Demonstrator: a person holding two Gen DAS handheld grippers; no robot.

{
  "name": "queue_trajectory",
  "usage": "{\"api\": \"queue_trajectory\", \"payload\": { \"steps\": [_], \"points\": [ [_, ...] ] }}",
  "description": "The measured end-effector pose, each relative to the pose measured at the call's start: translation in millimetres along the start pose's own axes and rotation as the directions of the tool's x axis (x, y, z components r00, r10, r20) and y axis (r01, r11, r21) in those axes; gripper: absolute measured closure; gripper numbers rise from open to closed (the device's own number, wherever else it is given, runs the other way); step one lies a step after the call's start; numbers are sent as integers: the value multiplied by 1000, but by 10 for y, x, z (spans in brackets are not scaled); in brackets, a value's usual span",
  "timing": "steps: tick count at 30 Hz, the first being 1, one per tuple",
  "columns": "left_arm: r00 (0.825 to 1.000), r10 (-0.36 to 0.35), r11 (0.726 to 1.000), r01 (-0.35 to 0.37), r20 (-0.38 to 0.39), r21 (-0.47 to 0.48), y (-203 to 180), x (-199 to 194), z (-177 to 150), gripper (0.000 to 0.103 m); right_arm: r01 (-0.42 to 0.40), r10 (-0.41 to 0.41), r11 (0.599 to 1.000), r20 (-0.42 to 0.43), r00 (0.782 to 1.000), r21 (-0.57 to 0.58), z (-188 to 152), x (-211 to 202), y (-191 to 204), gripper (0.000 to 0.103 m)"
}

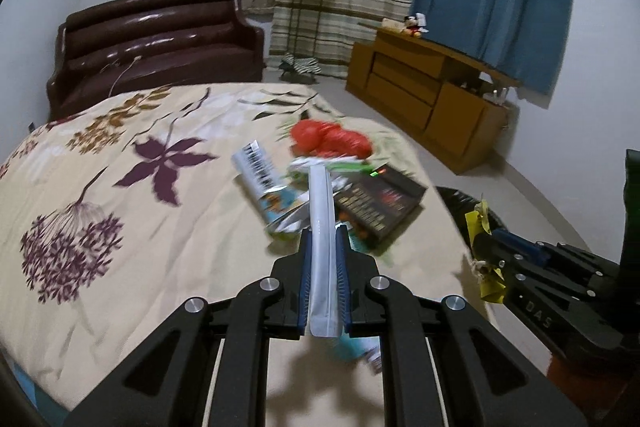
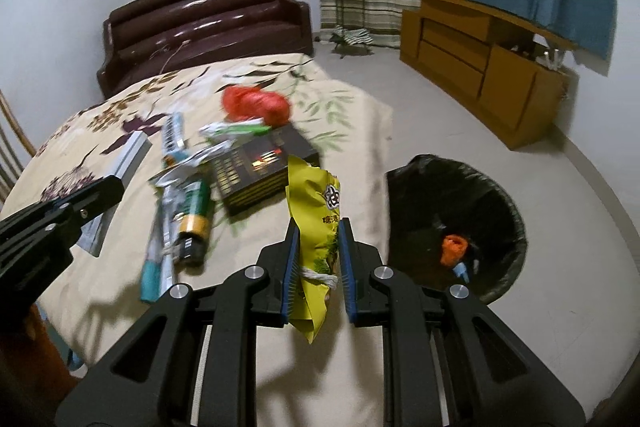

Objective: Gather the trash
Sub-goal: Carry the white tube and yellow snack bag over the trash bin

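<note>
With both pieces clamped and lifted off the floral bedspread (image 2: 100, 283), the step in hand looks like the carry to the black-lined bin (image 2: 504, 203). On the bin's bed side, the right gripper (image 2: 318, 227) pinches a yellow snack wrapper (image 2: 314, 203); farther from the bin, the left gripper (image 1: 324, 239) grips a pale flat pouch (image 1: 320, 227) edge-on. Next, each must swing over the bin's mouth (an orange scrap already lies inside) before letting go. More litter lies on the bed, away from the bin.
</note>
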State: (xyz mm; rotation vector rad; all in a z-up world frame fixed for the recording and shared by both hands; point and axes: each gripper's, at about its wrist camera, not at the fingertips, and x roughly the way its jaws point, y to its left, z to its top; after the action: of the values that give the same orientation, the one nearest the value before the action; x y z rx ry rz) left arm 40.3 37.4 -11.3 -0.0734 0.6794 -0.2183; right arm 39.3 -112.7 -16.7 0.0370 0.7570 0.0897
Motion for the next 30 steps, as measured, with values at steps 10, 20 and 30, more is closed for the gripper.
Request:
{"api": "queue_trajectory", "payload": {
  "steps": [10, 20, 30],
  "points": [
    [998, -69, 995, 68, 5, 67, -511, 267, 179, 90, 90, -92, 994, 24, 995, 55, 116, 43, -517, 85],
    [994, -100, 985, 104, -35, 136, -1010, 639, 227, 90, 146, -149, 983, 17, 989, 112, 149, 182, -1005, 85],
    [993, -95, 977, 106, -70, 187, -1406, 1013, 303, 90, 160, -163, 976, 2, 987, 150, 133, 318, -1346, 85]
  ]
}}
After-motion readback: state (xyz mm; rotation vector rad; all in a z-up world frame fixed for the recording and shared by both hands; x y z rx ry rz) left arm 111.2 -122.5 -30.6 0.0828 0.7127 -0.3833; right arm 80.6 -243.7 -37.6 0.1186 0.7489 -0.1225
